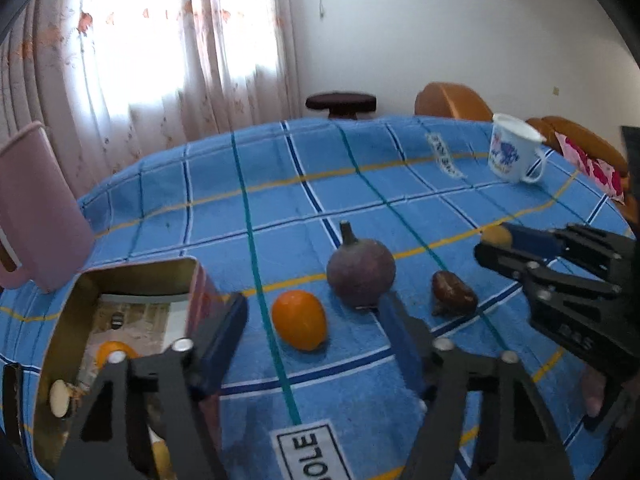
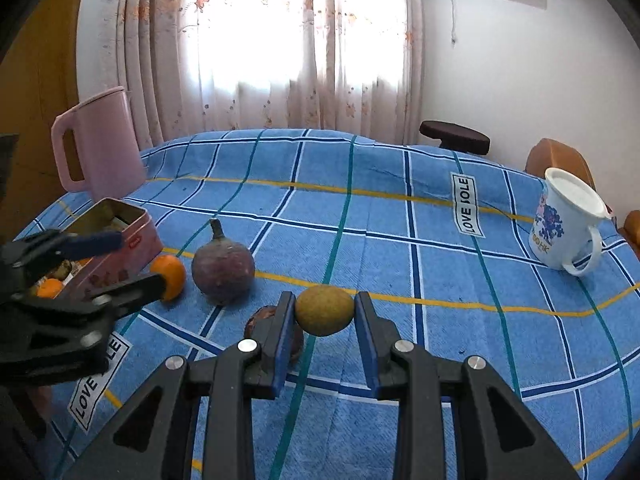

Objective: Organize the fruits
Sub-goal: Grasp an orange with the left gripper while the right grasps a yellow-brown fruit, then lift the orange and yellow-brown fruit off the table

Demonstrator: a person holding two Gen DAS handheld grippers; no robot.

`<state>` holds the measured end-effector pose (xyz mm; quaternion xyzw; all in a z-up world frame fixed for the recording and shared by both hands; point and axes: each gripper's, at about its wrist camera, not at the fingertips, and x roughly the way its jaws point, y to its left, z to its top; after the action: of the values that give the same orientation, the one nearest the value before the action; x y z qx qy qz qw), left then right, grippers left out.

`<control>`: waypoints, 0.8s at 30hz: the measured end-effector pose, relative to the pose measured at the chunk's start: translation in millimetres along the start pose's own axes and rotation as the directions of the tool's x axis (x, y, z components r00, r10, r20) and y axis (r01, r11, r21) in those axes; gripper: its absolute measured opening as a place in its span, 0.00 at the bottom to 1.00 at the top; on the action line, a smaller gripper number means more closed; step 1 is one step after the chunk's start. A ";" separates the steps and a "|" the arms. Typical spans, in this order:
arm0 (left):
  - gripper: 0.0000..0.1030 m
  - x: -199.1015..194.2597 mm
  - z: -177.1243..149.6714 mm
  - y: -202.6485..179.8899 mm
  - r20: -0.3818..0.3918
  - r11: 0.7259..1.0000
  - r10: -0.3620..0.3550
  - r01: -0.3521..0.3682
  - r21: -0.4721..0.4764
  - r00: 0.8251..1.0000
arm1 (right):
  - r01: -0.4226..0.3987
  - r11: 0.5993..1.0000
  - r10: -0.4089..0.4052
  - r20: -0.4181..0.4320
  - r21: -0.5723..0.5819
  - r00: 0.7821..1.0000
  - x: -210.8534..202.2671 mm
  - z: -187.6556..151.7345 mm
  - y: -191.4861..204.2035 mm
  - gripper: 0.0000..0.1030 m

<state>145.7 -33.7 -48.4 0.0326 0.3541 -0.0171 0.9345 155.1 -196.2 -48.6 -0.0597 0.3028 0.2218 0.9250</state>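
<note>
– What sort of place are we looking at?
– A home, a living or dining room. Floral curtains (image 2: 256, 40) are glowing at the window, a blue checked cloth (image 2: 400, 240) is covering the table, and a pink jug (image 2: 100, 148) and printed mug (image 2: 564, 224) are standing on it.

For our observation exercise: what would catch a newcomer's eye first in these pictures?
The yellow-green fruit gripped in the right gripper, held above the blue checked cloth. Then the purple fruit mid-table beside an orange, with the open tin and pink jug at the left.
</note>
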 end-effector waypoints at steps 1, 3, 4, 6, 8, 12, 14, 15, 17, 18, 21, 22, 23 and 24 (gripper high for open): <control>0.57 5.7 0.9 -0.5 -0.022 1.000 -0.008 0.008 -0.004 1.000 | 0.001 1.000 -0.001 0.005 -0.004 1.000 -0.5 0.0 0.6 0.31; 0.56 14.8 1.4 -3.0 -0.046 1.000 -0.002 0.003 0.006 0.999 | -0.003 1.000 0.003 0.013 -0.011 1.000 -2.0 0.1 1.2 0.31; 0.56 21.6 1.0 -3.8 -0.067 1.000 0.010 -0.010 0.008 0.998 | -0.003 1.000 0.003 0.015 -0.012 1.000 -2.4 0.1 1.6 0.31; 0.58 30.8 -0.6 -4.3 -0.087 1.000 0.030 -0.029 0.012 0.996 | -0.006 1.000 0.007 0.016 -0.013 1.000 -3.0 0.0 1.7 0.31; 0.57 35.0 -0.3 -5.3 -0.091 0.998 0.051 -0.049 0.025 0.995 | -0.010 1.000 0.010 0.015 -0.012 1.000 -2.6 0.0 1.0 0.31; 0.37 32.4 0.0 1.0 -0.079 0.998 0.060 -0.059 0.008 0.995 | -0.024 1.000 0.025 0.041 -0.012 0.999 -9.0 -1.4 1.2 0.31; 0.33 28.0 -0.7 5.7 -0.066 0.999 0.040 -0.041 -0.011 0.997 | -0.025 1.000 0.026 0.053 -0.010 0.998 -11.1 -1.6 0.9 0.31; 0.33 26.9 -1.3 7.1 -0.065 0.999 0.026 -0.027 -0.020 0.998 | -0.031 0.999 0.031 0.059 -0.009 0.998 -12.4 -1.8 0.7 0.31; 0.32 23.0 -3.4 7.6 -0.054 1.000 0.005 -0.006 -0.028 0.999 | -0.036 0.999 0.037 0.069 -0.008 0.997 -13.8 -1.8 0.3 0.31; 0.32 22.6 -3.6 7.0 -0.051 1.000 -0.003 0.001 -0.028 0.999 | -0.037 0.999 0.038 0.075 -0.008 0.997 -14.9 -2.0 0.3 0.31; 0.32 15.0 -5.4 5.6 -0.025 0.999 -0.021 0.020 -0.035 0.999 | -0.038 0.999 0.039 0.088 -0.008 0.995 -17.1 -1.8 0.2 0.31; 0.32 10.3 -7.1 4.7 -0.009 0.998 -0.040 0.040 -0.039 0.999 | -0.040 0.999 0.041 0.093 -0.009 0.995 -17.9 -1.8 0.2 0.31; 0.32 8.2 -7.0 4.3 0.000 0.998 -0.046 0.046 -0.041 0.999 | -0.039 0.999 0.040 0.096 -0.009 0.995 -18.5 -1.8 0.3 0.31; 0.32 5.2 -7.6 3.0 0.010 0.998 -0.046 0.046 -0.040 0.999 | -0.038 0.999 0.039 0.100 -0.010 0.994 -19.1 -2.0 0.5 0.31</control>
<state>144.8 -30.2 -57.4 0.0057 0.3509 -0.0318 0.9359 140.1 -203.4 -39.0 -0.0464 0.2561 0.2434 0.9343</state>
